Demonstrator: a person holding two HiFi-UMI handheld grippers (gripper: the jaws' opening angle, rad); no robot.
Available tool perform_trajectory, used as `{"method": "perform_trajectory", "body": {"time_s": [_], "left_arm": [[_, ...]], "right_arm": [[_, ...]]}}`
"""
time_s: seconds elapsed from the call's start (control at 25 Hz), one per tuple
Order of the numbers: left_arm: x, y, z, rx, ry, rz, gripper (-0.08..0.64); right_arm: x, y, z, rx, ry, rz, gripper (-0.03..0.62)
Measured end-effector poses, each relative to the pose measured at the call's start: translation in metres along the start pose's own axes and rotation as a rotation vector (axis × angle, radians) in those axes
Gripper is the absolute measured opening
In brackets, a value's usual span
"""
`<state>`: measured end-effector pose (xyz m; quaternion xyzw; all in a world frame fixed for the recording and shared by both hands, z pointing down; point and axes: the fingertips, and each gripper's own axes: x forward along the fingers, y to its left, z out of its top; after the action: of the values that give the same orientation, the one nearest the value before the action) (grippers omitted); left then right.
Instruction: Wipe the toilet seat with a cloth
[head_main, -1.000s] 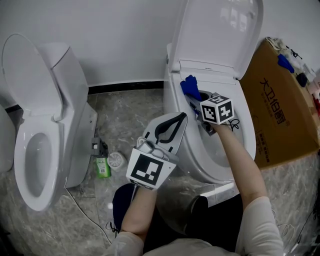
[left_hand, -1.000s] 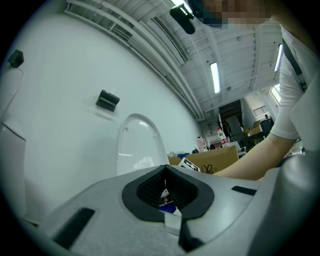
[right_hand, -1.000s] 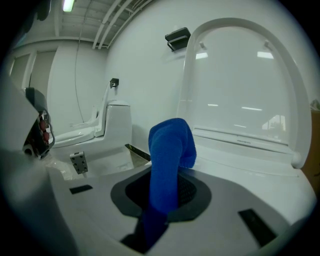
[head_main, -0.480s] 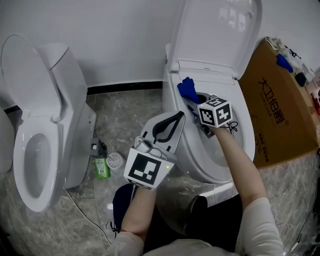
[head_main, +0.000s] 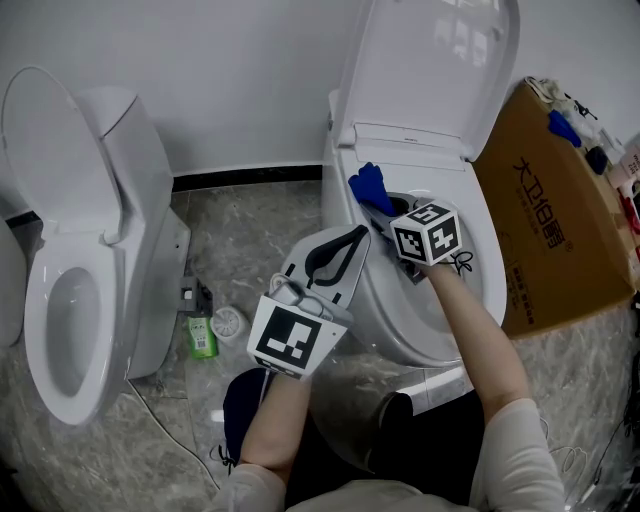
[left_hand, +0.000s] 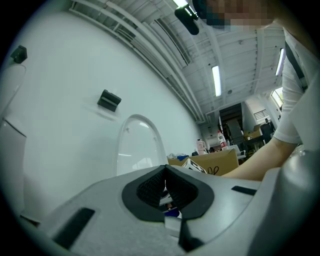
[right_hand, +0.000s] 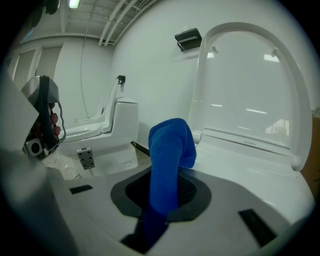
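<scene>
A: Right hand-held gripper (right_hand: 165, 200) state?
B: Clenched on the blue cloth (right_hand: 169, 145). The cloth sticks out past the jaws, so fabric, not plastic, meets the toilet seat (head_main: 488, 262). It sits at the seat's rear left, near the hinge. The lid (head_main: 430, 70) is up for access.
A: Left hand-held gripper (left_hand: 165, 192)?
B: Jaws together, nothing in them. Held beside the bowl's left, I'd judge to keep out of the wiping path.
</scene>
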<state>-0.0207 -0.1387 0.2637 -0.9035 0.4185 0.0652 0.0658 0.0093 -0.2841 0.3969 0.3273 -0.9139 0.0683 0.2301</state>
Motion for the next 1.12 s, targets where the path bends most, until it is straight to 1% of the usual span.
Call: {"method": "perform_trajectory", "body": {"time_s": [0.48,0.72,1.12], "left_arm": [[-0.002,-0.001,0.002,-0.001,-0.006,-0.002,0.006],[-0.002,-0.001,0.001,-0.001,-0.003,0.001,0.006],[0.002,-0.002,-0.005,-0.009,0.011,0.003,0.006]], "right_arm": [[-0.007,0.015,-0.004,-0.018,0.000,0.029,0.046],[-0.012,0.022,-0.006,-0.035,-0.005,0.038,0.046],[-0.021,0.032,-0.011,-0.037,-0.017,0.059,0.046]]}}
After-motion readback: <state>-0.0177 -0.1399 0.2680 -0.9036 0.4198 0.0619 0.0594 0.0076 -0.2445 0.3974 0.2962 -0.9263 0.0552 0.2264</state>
